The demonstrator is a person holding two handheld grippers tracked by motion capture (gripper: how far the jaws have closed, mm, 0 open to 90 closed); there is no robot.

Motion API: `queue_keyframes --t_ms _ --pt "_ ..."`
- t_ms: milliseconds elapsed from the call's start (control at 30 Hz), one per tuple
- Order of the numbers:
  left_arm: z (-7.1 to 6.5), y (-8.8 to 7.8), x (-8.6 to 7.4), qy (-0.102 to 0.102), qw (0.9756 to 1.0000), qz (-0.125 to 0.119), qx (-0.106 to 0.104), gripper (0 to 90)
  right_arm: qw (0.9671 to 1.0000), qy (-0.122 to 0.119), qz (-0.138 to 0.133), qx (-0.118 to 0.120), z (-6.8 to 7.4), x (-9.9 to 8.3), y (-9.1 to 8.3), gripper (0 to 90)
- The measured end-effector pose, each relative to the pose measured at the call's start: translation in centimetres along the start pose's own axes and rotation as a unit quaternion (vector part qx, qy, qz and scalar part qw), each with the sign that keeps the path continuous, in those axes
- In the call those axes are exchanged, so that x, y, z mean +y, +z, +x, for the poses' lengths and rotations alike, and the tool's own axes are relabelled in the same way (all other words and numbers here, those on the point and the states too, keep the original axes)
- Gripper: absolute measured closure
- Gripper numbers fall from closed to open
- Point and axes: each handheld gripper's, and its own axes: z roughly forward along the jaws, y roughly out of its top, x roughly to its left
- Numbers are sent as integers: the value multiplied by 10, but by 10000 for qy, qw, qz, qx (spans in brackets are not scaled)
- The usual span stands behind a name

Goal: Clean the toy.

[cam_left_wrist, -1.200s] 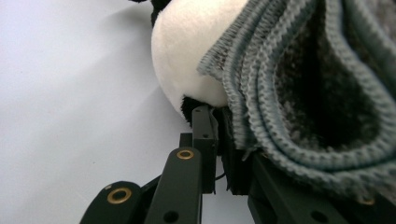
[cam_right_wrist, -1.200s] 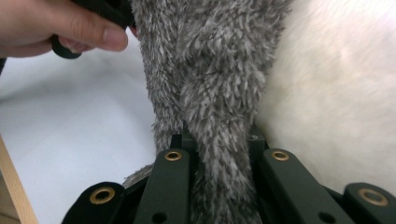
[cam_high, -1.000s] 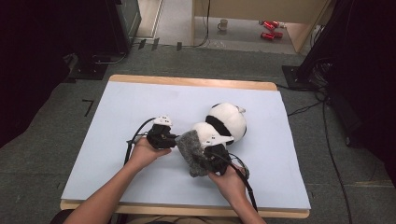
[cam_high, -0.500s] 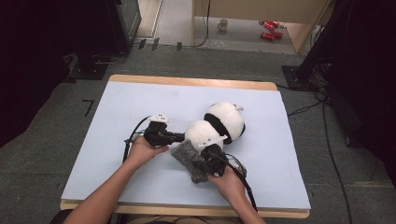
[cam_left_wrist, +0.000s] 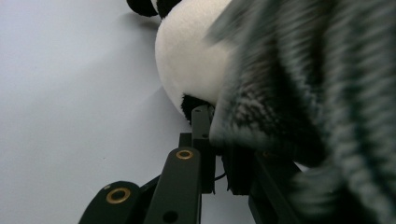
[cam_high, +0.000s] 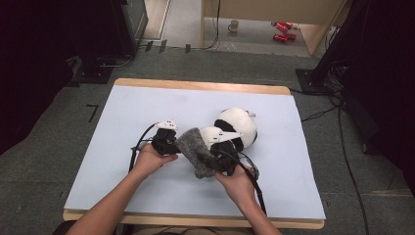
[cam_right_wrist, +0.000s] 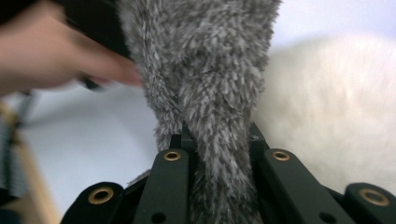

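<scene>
- Since a second ago, your right gripper (cam_high: 221, 155) has lifted its end of the grey fuzzy cloth (cam_high: 195, 152) a little, and the cloth now stretches more openly between your two hands rather than bunching by the right one.
- Your left gripper (cam_high: 169, 142) has kept its place at the cloth's left end.
- In the right gripper view, your right jaws are clamped tight on a twisted neck of the grey fuzzy cloth (cam_right_wrist: 210, 107), which rises straight up out of them and fans wider above.
- In the left gripper view, your left jaws are drawn together on an edge of the grey fuzzy cloth (cam_left_wrist: 299, 93), which hangs blurred across the right side of that view.
- The cloth is held just above the pale blue table mat (cam_high: 147, 107), near its middle and a bit toward your side, spanning the two grippers.
- The panda plush (cam_high: 240, 126) lies on the mat just behind your right gripper, close to the cloth; its white body (cam_left_wrist: 191, 60) sits just past your left jaws, and its white fur (cam_right_wrist: 327, 107) is to the right of the cloth in the right gripper view.
- Your left hand (cam_right_wrist: 51, 51) shows blurred at the upper left of the right gripper view, beside the cloth.
- On the floor beyond the table stand a mug (cam_high: 234, 25) and two red cans (cam_high: 281, 32).
</scene>
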Motion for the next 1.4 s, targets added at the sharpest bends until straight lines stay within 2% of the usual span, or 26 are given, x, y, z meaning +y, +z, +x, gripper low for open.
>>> queue_keyframes --t_ms 33,133,233,400,667,833,1200,1333,1400 --pt "0 0 0 -10 10000 19 24 852 10000 46 62 -12 -4 -4 6 791" --pt "2 0 -1 -15 10000 67 25 852 9998 146 25 116 -9 -13 13 795" --pt "3 0 -1 -1 9999 103 18 852 9999 -68 85 27 -4 -17 17 795" --pt "6 -1 -2 5 9999 130 -34 852 9997 -58 228 116 -4 -23 20 795" --pt "11 -2 -2 -103 9999 81 -37 852 9968 -20 786 148 -7 -35 27 793" --pt "18 -11 0 -199 9998 -18 44 853 9941 7 1064 190 -12 -37 30 791" --pt "30 -23 -2 -356 9991 -167 165 851 9942 141 1047 224 -25 -31 20 785" --pt "37 -29 -3 -462 9983 -262 255 849 9952 216 924 227 -32 -28 11 784" --pt "40 -32 -4 -487 9979 -304 302 848 9960 213 855 154 -37 -26 6 783"
